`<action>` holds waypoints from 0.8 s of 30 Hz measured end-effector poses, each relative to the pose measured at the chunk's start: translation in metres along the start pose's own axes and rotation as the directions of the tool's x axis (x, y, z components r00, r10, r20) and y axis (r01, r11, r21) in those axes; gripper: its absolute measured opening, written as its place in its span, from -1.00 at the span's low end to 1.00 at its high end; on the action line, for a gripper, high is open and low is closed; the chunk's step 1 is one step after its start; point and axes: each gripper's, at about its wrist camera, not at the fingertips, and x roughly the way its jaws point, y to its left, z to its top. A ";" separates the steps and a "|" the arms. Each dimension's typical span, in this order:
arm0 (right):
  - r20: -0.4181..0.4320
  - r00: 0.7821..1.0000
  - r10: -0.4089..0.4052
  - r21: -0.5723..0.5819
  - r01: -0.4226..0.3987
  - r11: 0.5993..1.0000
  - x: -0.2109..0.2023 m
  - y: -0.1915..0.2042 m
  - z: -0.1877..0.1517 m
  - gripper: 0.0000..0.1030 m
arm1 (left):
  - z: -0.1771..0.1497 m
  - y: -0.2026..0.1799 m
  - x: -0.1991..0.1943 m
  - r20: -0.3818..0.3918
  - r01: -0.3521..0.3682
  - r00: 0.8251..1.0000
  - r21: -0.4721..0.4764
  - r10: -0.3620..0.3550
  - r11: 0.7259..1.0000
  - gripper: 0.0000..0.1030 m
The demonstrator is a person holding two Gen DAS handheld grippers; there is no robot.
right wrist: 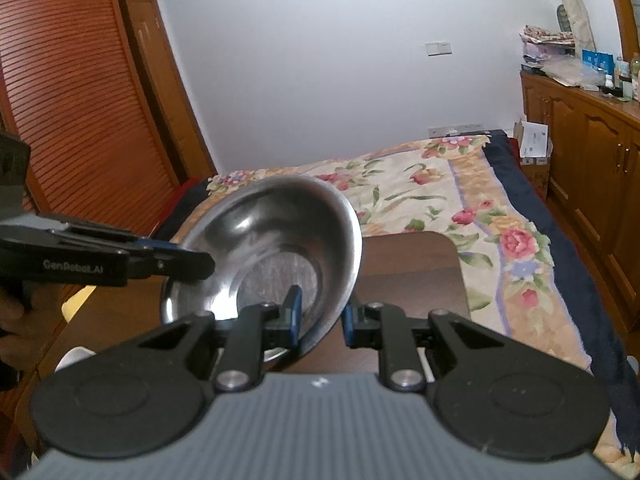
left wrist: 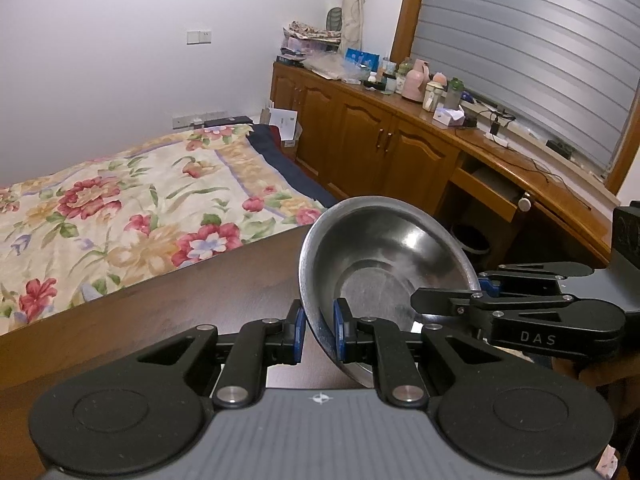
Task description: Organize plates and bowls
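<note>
A bed with a floral cover [left wrist: 132, 200] fills the left of the frame beyond the dark wooden bench [left wrist: 168, 300]. Wooden cabinets [left wrist: 360, 140] run along the upper right, their top cluttered with bottles and a pink jug [left wrist: 416, 82], beneath a slatted window blind [left wrist: 532, 48]. In the right wrist view, a louvered wooden door [right wrist: 68, 100] stands at upper left.

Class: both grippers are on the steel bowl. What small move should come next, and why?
Probably lower the steel bowl level toward the dark table: it hangs tilted, its rim pinched on opposite sides by the left gripper and right gripper.
</note>
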 end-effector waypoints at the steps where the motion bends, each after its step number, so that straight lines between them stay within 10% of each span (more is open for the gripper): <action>1: 0.000 1.000 0.001 -0.003 -0.001 1.000 -0.001 0.003 -0.001 -0.57 | -0.002 0.001 -0.003 0.002 -0.001 1.000 0.000 0.001 1.000 -0.69; 24: -0.039 0.999 0.032 -0.065 -0.035 0.997 -0.017 0.067 -0.035 -0.57 | -0.067 0.014 -0.065 0.035 -0.012 0.999 -0.025 0.013 1.000 -0.69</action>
